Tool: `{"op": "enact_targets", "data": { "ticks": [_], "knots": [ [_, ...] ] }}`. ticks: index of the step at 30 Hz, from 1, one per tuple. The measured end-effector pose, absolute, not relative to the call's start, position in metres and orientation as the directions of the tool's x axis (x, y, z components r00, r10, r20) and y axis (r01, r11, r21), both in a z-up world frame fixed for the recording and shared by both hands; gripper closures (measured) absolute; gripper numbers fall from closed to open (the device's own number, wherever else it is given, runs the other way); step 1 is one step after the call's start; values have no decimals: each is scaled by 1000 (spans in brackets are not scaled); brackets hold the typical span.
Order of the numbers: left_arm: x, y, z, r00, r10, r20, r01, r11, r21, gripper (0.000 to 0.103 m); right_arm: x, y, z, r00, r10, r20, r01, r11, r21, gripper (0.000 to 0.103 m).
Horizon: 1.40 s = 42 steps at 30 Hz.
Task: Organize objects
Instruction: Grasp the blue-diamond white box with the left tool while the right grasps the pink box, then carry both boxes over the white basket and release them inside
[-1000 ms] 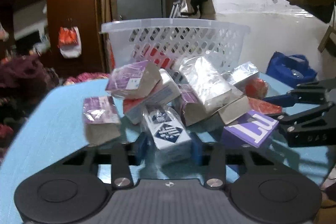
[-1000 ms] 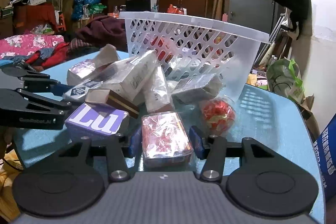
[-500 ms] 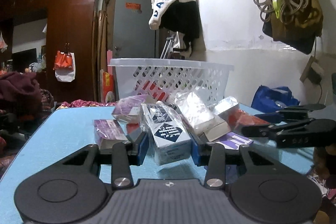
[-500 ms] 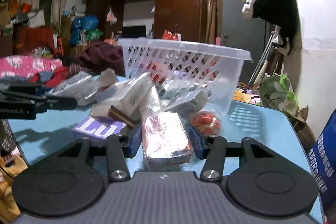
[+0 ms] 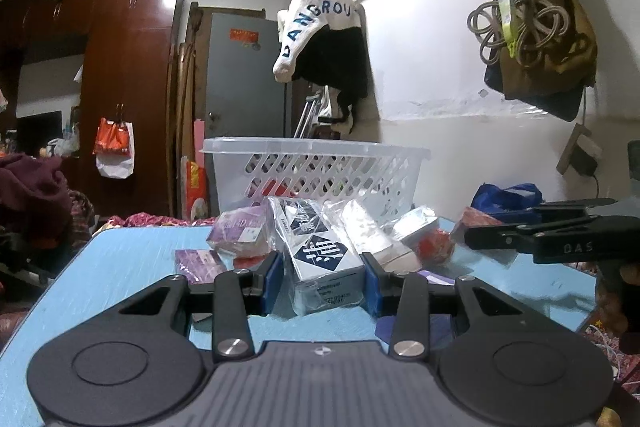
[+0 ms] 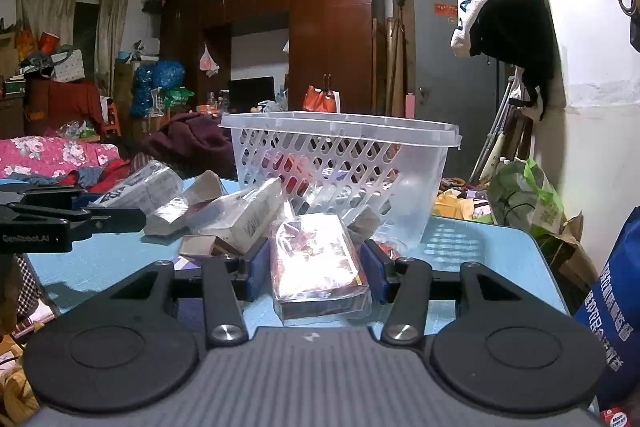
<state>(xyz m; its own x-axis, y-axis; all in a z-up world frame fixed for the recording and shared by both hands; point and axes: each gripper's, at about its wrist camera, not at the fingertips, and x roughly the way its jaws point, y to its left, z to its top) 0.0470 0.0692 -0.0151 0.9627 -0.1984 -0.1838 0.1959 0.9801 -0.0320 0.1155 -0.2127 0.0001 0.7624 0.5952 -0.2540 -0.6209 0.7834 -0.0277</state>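
My left gripper (image 5: 320,277) is shut on a white box with a dark blue diamond print (image 5: 320,251), wrapped in clear film, and holds it above the blue table (image 5: 120,267). My right gripper (image 6: 316,269) is shut on a red patterned box in clear film (image 6: 316,263), also lifted. A white plastic basket (image 5: 316,167) stands at the back of the table; it also shows in the right wrist view (image 6: 340,155), with some boxes inside. A pile of wrapped boxes (image 5: 360,231) lies in front of it. Each gripper shows in the other's view, the right one (image 5: 552,235) and the left one (image 6: 60,219).
A purple box (image 5: 240,231) and another flat purple box (image 5: 200,263) lie at the pile's left. A red round packet (image 5: 434,247) lies at its right. A blue bag (image 6: 612,307) stands beside the table's right edge. A wall is close on the right.
Both grippers have risen with their boxes, so the pile and basket now sit lower in view. The held boxes stay clamped between the fingers.
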Motion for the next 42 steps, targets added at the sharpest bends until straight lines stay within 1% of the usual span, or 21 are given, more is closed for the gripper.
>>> {"op": "enact_targets", "data": {
  "ticks": [4, 6, 8, 10, 11, 12, 15, 18, 19, 20, 21, 22, 23, 24, 27, 29, 31, 33, 36, 40, 42],
  "knots": [
    [42, 73, -9, 970, -204, -133, 199, 979, -49, 58, 112, -215, 4, 767, 597, -236, -617, 787, -17, 50],
    [48, 73, 4, 971, -212, -108, 208, 977, -51, 58, 113, -212, 14, 773, 596, -217, -614, 789, -23, 50],
    [65, 69, 28, 973, -216, -87, 214, 976, -24, 58, 116, -204, 32, 782, 598, -173, -614, 787, -58, 50],
    [93, 64, 55, 975, -203, -85, 203, 979, -8, 58, 128, -188, 56, 813, 574, -92, -582, 803, -128, 50],
    [114, 61, 69, 977, -192, -98, 192, 981, -3, 58, 141, -177, 69, 840, 537, -73, -541, 824, -170, 50],
    [133, 57, 80, 978, -175, -117, 176, 984, -1, 58, 156, -168, 78, 851, 519, -83, -525, 830, -188, 50],
    [199, 51, 100, 971, -108, -215, 113, 994, 9, 58, 213, -142, 94, 861, 489, -143, -509, 839, -193, 50],
    [240, 56, 98, 946, -111, -305, 104, 994, -38, 57, 248, -124, 90, 877, 437, -202, -475, 854, -211, 50],
    [246, 57, 96, 943, -109, -316, 100, 994, -46, 56, 254, -121, 88, 879, 425, -215, -468, 857, -215, 49],
    [251, 58, 94, 944, -100, -315, 89, 995, -48, 43, 257, -121, 87, 878, 424, -221, -468, 858, -211, 47],
    [254, 58, 92, 945, -82, -318, 72, 997, -42, 33, 256, -121, 86, 878, 422, -223, -466, 860, -207, 33],
    [254, 59, 90, 944, -58, -325, 49, 998, -35, 21, 253, -123, 87, 883, 413, -222, -456, 867, -200, 12],
    [249, 61, 87, 948, -43, -315, 34, 999, -34, 21, 244, -129, 87, 894, 399, -203, -436, 880, -187, 4],
    [240, 62, 86, 952, -54, -303, 44, 998, -41, 21, 233, -136, 89, 904, 391, -175, -418, 894, -161, 0],
    [191, 63, 77, 955, -89, -283, 82, 996, -38, 21, 193, -165, 86, 873, 452, -183, -474, 875, -97, 0],
    [149, 59, 59, 949, -128, -290, 122, 992, -39, 15, 169, -183, 70, 851, 483, -207, -513, 849, -127, 0],
    [115, 53, 37, 928, -182, -325, 177, 983, -47, 15, 168, -191, 49, 826, 467, -315, -526, 840, -134, 0],
    [90, 42, 12, 908, -226, -354, 218, 974, -63, 15, 174, -195, 29, 779, 461, -425, -546, 832, -99, 0],
    [78, 22, -11, 885, -249, -392, 247, 967, -57, 15, 183, -193, 12, 751, 452, -482, -552, 830, -81, 1],
    [84, -7, -26, 880, -197, -432, 232, 972, 30, 15, 198, -182, 3, 711, 453, -537, -564, 824, -51, 17],
    [89, -14, -31, 872, -185, -453, 230, 972, 45, 15, 197, -181, -4, 702, 442, -558, -560, 827, -50, 25]
  ]
}}
